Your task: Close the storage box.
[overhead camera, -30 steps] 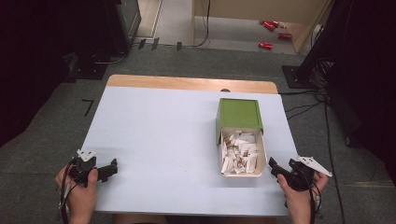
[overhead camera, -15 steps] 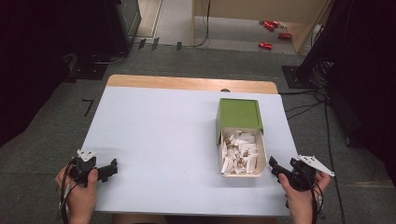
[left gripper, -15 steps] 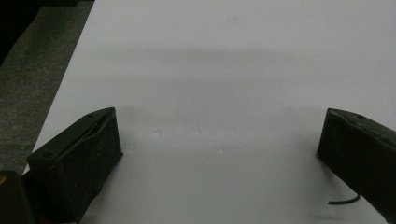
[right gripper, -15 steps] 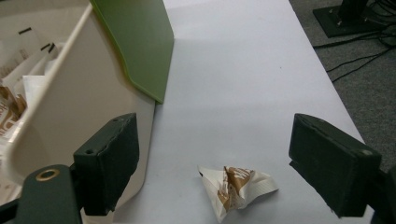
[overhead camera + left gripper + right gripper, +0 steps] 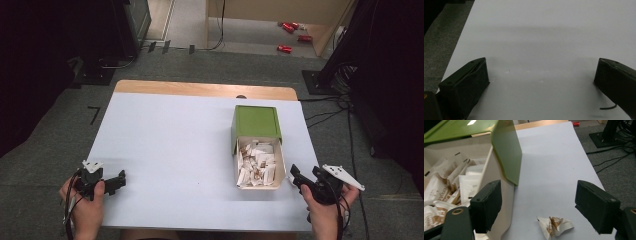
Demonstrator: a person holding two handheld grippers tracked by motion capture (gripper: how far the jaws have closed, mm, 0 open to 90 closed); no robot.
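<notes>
A green box (image 5: 255, 121) stands on the right half of the table, and its cream drawer (image 5: 280, 165) is pulled out towards me. The drawer (image 5: 495, 167) is full of white and brown sachets (image 5: 257, 165), which look crumpled up close (image 5: 446, 185). My right gripper (image 5: 295, 176) is open just right of the drawer's front corner. Its jaws (image 5: 539, 203) stand wide apart, the left one against the drawer wall. One loose crumpled sachet (image 5: 555, 225) lies on the table between them. My left gripper (image 5: 119, 181) rests at the near left, open (image 5: 541, 82) over bare tabletop.
The pale table (image 5: 175, 145) has a wooden strip (image 5: 200, 89) along its far edge. Grey carpet surrounds it, with cables (image 5: 330, 112) on the right and dark equipment stands (image 5: 100, 75) at the back left. Red items (image 5: 292, 35) lie on the floor far behind.
My right gripper has shifted very slightly towards the near edge beside the drawer. The left gripper and the box have stayed put.
</notes>
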